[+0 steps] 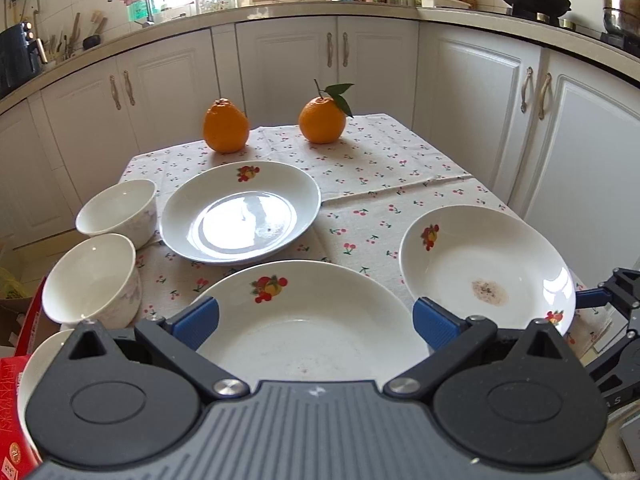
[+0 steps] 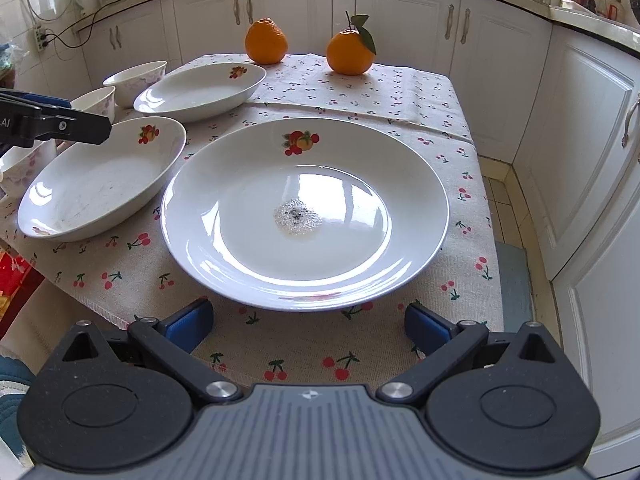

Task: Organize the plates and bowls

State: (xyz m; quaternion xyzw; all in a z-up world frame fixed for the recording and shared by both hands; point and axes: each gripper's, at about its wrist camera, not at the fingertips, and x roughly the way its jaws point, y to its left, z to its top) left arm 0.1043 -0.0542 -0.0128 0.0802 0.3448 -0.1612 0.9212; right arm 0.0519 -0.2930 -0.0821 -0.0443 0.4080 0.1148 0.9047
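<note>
Three white plates with fruit prints lie on the cherry-print tablecloth. My left gripper (image 1: 314, 322) is open, its blue fingers either side of the near plate (image 1: 312, 320). A second plate (image 1: 240, 212) sits behind it and a third, with a small residue spot, lies to the right (image 1: 480, 264). Two white bowls (image 1: 116, 212) (image 1: 92, 280) stand at the left; a third bowl's rim (image 1: 34, 364) shows bottom left. My right gripper (image 2: 308, 330) is open, just short of the spotted plate (image 2: 304, 212). The left gripper (image 2: 86, 124) shows over the left plate (image 2: 100, 184).
Two oranges (image 1: 225, 126) (image 1: 322, 120) stand at the table's far edge. White kitchen cabinets (image 1: 376, 60) run behind and to the right of the table. A red box (image 1: 12, 400) sits at the left, below the table edge.
</note>
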